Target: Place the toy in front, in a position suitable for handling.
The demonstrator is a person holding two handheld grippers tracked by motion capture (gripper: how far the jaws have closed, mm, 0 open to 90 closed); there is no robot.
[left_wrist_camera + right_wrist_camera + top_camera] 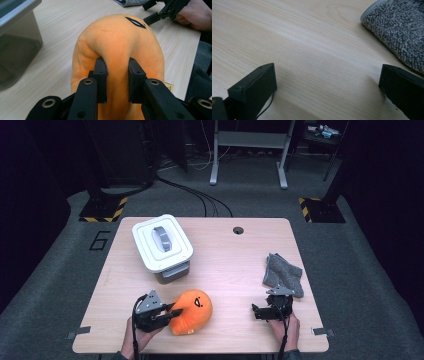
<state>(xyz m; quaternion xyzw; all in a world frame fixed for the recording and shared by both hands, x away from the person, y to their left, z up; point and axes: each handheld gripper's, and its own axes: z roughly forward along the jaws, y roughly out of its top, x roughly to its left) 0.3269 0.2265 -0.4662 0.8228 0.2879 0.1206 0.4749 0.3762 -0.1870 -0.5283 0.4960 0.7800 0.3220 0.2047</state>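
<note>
An orange plush toy [192, 310] with a small black-and-white face lies near the table's front edge, left of centre. My left gripper [172, 312] is shut on it from the left. In the left gripper view both pads press into a fold of the orange plush toy [117, 37], and the left gripper [117, 79] pinches the fabric between them. My right gripper [262, 312] rests low at the front right, jaws wide apart. In the right gripper view the right gripper [327, 87] has bare wood between its jaws.
A white lidded bin [162, 243] with a grey handle stands at the back left of the wooden table [230, 265]. A grey towel [283, 274] lies crumpled at the right, and the grey towel [399, 27] sits just beyond my right jaw. A cable hole [238, 230] marks the far edge.
</note>
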